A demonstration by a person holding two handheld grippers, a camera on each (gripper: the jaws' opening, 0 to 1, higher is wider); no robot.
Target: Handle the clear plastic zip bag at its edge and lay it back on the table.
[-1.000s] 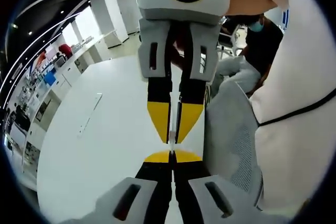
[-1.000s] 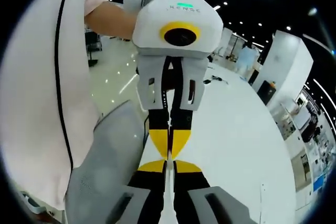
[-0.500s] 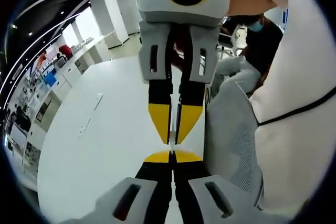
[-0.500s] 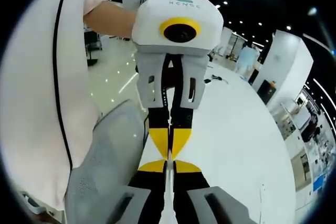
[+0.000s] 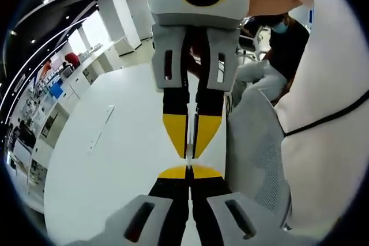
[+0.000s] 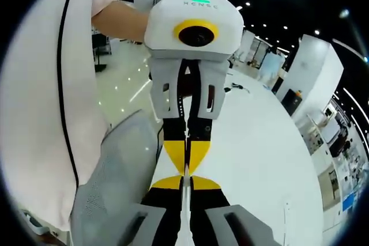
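Observation:
The clear plastic zip bag (image 5: 188, 155) is seen edge-on, a thin pale line caught between two grippers that face each other tip to tip above the white table (image 5: 115, 159). In the left gripper view, my left gripper (image 5: 189, 172) rises from the bottom with its yellow tips pressed together on that edge. My right gripper (image 5: 191, 147) hangs down from above and is closed on the same edge. In the right gripper view, the bag edge (image 6: 183, 197) runs between my right gripper (image 6: 185, 182) tips, and the left gripper (image 6: 185, 164) meets it from above.
A grey mesh chair back (image 5: 256, 148) (image 6: 115, 165) stands beside the table edge. A person in a white shirt (image 5: 326, 113) (image 6: 40, 84) is close behind it. A slim white strip (image 5: 101, 126) (image 6: 286, 214) lies on the table (image 6: 259, 154).

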